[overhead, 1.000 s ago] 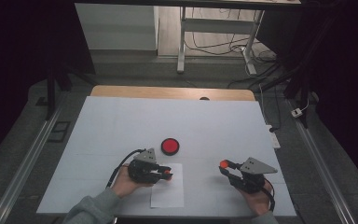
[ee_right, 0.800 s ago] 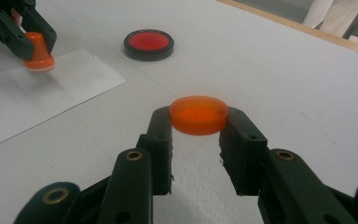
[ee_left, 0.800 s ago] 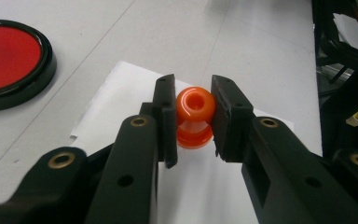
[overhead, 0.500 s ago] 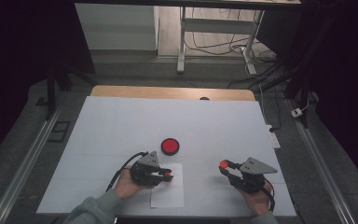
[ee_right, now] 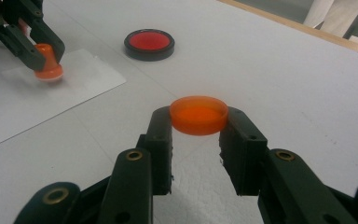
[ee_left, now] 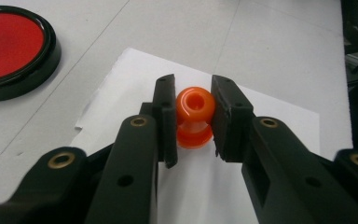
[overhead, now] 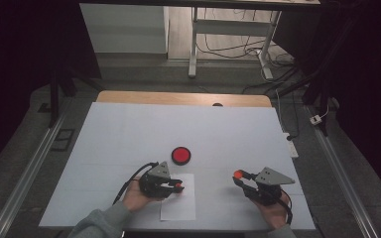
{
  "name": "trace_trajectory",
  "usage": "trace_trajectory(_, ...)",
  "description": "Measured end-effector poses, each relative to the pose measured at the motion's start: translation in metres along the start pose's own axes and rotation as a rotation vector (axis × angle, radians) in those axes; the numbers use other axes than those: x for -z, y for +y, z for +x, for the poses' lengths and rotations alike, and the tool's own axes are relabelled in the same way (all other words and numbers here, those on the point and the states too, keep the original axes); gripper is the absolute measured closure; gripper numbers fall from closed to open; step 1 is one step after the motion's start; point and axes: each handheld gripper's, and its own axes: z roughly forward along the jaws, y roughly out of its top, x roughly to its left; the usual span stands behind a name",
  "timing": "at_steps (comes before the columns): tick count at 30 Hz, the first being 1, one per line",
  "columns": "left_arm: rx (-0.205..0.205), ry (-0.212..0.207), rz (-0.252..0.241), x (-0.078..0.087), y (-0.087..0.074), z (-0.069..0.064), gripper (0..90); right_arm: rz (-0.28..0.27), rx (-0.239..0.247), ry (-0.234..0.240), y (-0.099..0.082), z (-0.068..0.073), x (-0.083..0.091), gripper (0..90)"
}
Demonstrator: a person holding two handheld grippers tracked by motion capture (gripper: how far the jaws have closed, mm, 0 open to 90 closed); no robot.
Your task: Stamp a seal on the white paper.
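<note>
On the paper sheet (overhead: 178,198), left gripper (ee_left: 193,116) clenched around an orange stamp (ee_left: 194,116), base apparently touching paper. Press straight down, lift without sliding. Right gripper (ee_right: 199,122) grasping the orange cap (ee_right: 199,114), clear of the red ink pad (ee_right: 149,44).

high view: overhead, facing forward and down, far off. gripper views: low, close along own jaws (both sharing red disc (ee_left: 9,42) and paper sheet (ee_right: 23,102)).
</note>
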Motion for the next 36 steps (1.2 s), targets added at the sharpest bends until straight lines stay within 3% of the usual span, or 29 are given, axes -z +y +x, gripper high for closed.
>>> trace_trajectory(20, -0.026, 0.017, 0.021, -0.0042, -0.0023, -0.0028, 72.6, 0.002, -0.002, 0.002, -0.0003, -0.0004, -0.0004, 64.7)
trace_trajectory(28, -0.075, 0.042, 0.034, -0.0049, -0.0030, -0.0072, 72.8, 0.002, -0.003, 0.001, -0.0003, -0.0002, -0.0002, 64.7)
trace_trajectory(36, -0.090, 0.048, 0.030, -0.0051, -0.0043, -0.0086, 72.9, 0.003, -0.003, 0.001, -0.0004, -0.0001, -0.0002, 64.7)
